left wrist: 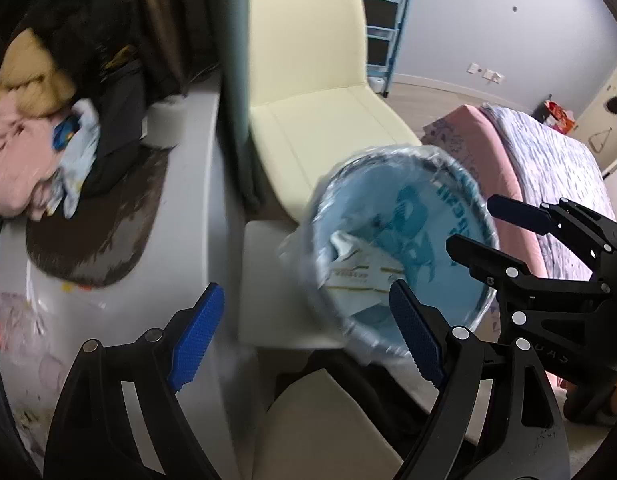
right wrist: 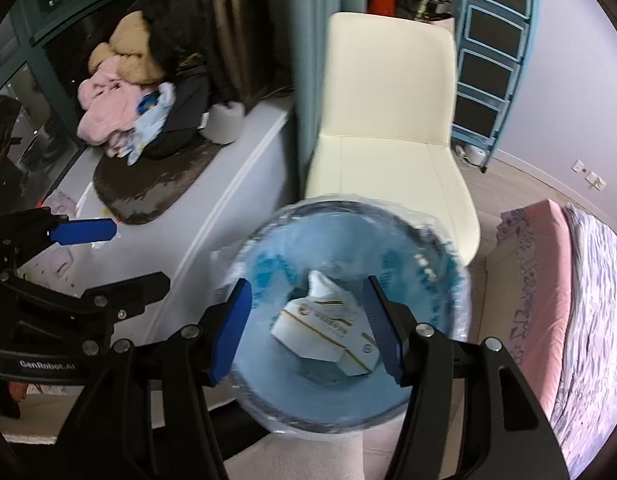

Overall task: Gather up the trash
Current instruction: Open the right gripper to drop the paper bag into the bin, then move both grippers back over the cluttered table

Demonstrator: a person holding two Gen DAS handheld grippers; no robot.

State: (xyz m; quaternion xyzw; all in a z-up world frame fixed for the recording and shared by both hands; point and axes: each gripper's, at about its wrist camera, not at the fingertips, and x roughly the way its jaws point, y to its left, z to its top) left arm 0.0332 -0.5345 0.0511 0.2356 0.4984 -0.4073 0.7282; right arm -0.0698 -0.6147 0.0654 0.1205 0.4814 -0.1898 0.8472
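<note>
A round bin lined with a light blue printed bag (right wrist: 268,360) stands on the floor in front of a cream chair; it also shows in the left wrist view (left wrist: 436,240). A crumpled white carton with gold print (right wrist: 328,332) lies inside it, also seen in the left wrist view (left wrist: 360,280). My right gripper (right wrist: 308,332) is open above the bin mouth, its blue pads either side of the carton and apart from it. My left gripper (left wrist: 304,340) is open and empty, left of the bin beside a white ledge. The right gripper (left wrist: 548,240) shows in the left view.
A cream chair (right wrist: 388,120) stands behind the bin. A white ledge (right wrist: 188,220) at left carries a brown mat, a clothes pile (right wrist: 120,108), a paper roll and clear plastic wrappers (left wrist: 24,328). A pink bed (right wrist: 568,300) is at right. A blue ladder leans on the wall.
</note>
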